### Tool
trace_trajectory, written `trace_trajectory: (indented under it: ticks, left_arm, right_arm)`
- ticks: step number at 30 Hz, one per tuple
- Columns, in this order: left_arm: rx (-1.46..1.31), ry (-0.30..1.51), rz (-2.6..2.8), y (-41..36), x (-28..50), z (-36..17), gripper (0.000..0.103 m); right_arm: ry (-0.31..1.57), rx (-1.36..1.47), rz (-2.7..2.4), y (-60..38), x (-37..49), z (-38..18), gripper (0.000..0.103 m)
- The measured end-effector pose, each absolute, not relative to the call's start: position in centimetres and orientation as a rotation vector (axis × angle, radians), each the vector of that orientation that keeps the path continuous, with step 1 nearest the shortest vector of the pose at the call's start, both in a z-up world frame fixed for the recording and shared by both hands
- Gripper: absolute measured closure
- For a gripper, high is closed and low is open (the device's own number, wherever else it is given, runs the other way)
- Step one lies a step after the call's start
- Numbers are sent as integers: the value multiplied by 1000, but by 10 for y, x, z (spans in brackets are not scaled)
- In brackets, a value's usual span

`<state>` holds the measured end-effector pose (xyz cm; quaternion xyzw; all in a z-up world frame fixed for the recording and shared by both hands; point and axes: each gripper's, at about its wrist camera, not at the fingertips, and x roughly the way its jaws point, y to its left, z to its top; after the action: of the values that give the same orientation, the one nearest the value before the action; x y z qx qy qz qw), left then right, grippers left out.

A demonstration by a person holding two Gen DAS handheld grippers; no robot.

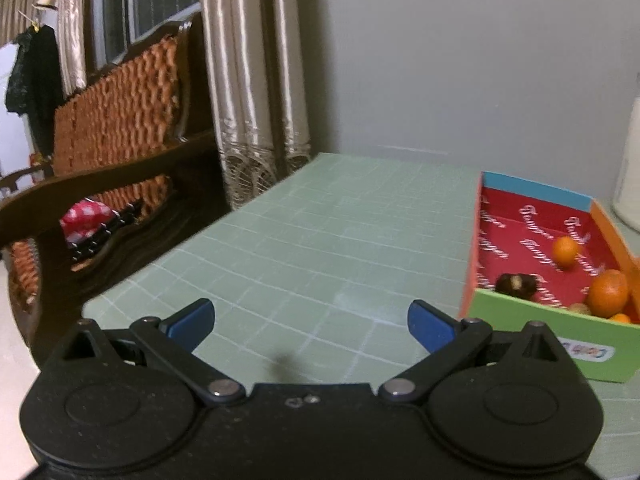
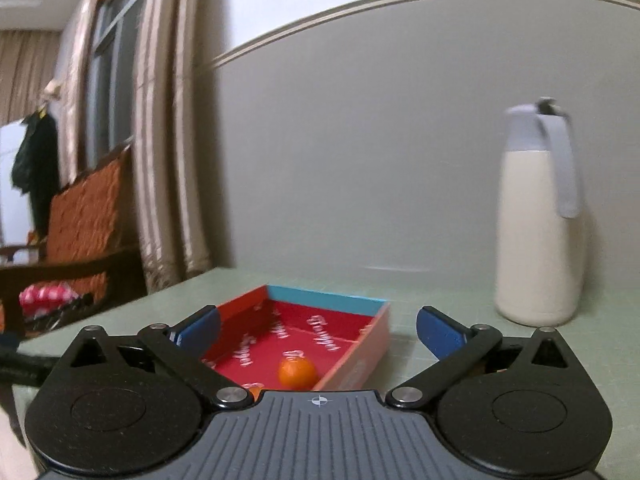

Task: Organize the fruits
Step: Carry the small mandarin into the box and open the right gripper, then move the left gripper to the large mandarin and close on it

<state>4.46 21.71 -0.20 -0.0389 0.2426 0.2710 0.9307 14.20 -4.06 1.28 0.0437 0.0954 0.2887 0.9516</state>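
Observation:
A colourful cardboard box (image 1: 536, 332) with a red inside stands on the green mat at the right of the left wrist view. It holds a small orange (image 1: 565, 251), a larger orange (image 1: 608, 292) and a dark brown fruit (image 1: 516, 286). My left gripper (image 1: 311, 324) is open and empty over the mat, left of the box. In the right wrist view the same box (image 2: 360, 364) lies just ahead, with an orange (image 2: 296, 373) inside. My right gripper (image 2: 318, 330) is open and empty above the box's near end.
A cream jug with a grey lid and handle (image 2: 538, 220) stands right of the box near the wall. A wooden sofa with orange cushions (image 1: 116, 128) and curtains (image 1: 252, 80) lie beyond the table's left edge. The green grid mat (image 1: 320, 232) covers the table.

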Motion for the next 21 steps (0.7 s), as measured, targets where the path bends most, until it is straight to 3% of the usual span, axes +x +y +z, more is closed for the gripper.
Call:
trace_trajectory:
  ticks: [13,21]
  left_arm:
    - [-274,416,421,189,51,10,6]
    - [-256,423,283,140,76,12,6]
  right_arm:
    - [241,70,444,-102,148,6,0]
    - [251,52,364,-149,148,5,0]
